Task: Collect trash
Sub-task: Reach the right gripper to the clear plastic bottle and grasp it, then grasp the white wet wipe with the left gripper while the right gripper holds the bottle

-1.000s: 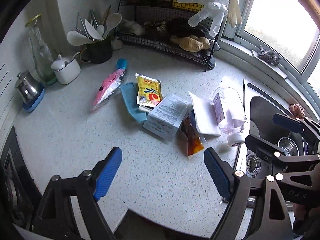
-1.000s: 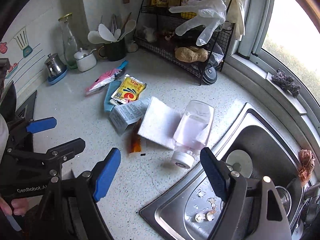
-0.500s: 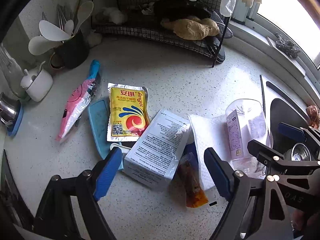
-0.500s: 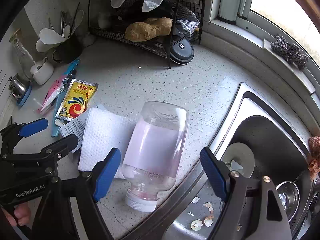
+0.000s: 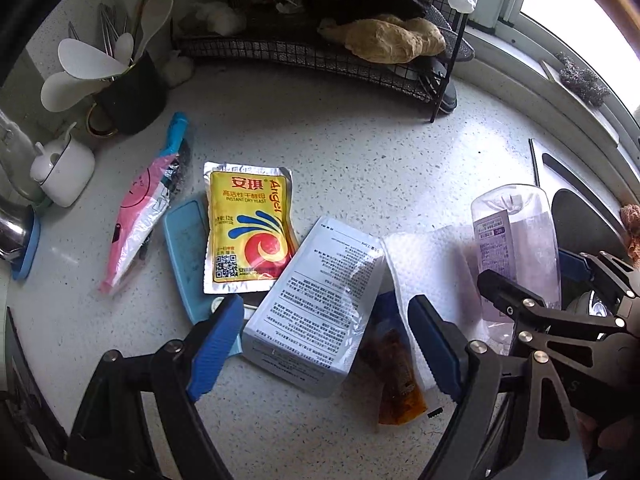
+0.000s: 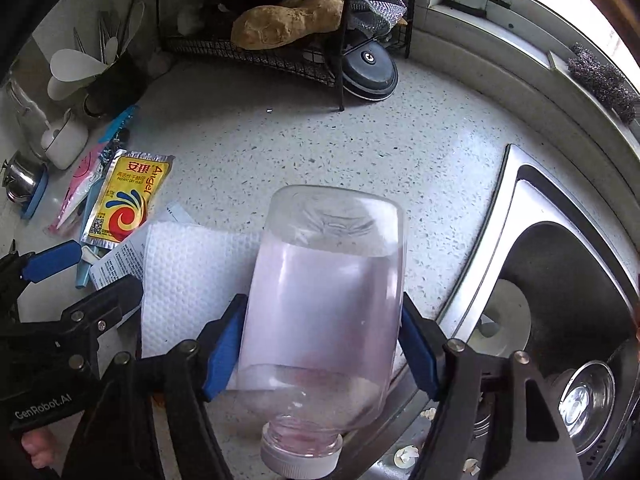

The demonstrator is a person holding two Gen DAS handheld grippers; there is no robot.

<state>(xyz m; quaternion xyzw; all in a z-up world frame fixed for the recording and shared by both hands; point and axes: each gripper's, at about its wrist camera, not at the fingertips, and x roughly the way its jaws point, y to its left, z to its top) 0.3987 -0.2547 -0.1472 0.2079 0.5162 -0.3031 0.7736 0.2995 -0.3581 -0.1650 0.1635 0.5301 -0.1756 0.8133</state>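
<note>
The right gripper (image 6: 322,350) is closing around the clear plastic bottle (image 6: 326,304), which is lying on its side on the speckled counter (image 6: 420,152), just beside the sink (image 6: 568,280), its white cap (image 6: 300,460) pointing toward me. Both blue pads are sitting against the bottle's flanks, and whether they are pressing yet I cannot tell. I am thinking the squeeze should be gentle: thin plastic will buckle or squirt out, and a lift straight up should keep the bottle from rolling into the sink. Part of the bottle is resting on the white paper towel (image 6: 188,280), on the side away from the sink, so that sheet may drag along.

The left gripper (image 5: 326,342) is hanging open with nothing in it, farther from the sink, straddling the white printed packet (image 5: 316,304). Beside that packet, the brown sauce sachet (image 5: 398,384) is lying nearer the sink, and the yellow yeast pouch (image 5: 248,228) farther off. Thin, flat packaging like that probably wants an edge pinch.
</note>
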